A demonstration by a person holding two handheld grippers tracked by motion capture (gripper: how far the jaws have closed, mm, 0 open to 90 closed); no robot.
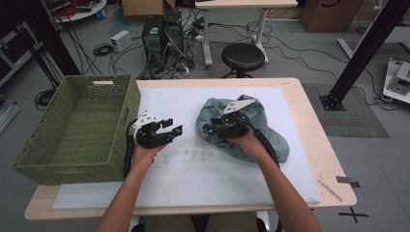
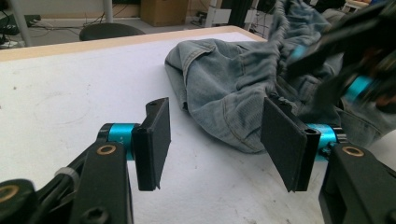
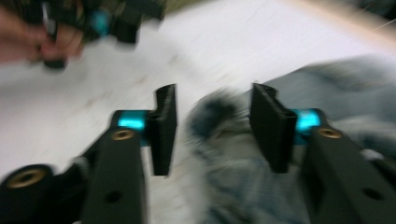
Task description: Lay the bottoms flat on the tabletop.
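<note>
Right hand-held gripper [image 1: 209,129] is sitting over the jeans [image 1: 270,140], jaws apart around a fold, probably grabbing them for the basket [image 1: 77,125]; left hand-held gripper [image 1: 175,129] is waiting beside the jeans, jaws wide and empty.

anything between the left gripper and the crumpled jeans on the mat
Nothing visible. The left gripper hangs open over bare white mat, and the jeans lie just ahead of its jaws. The right gripper is already over the denim from the other side.
</note>
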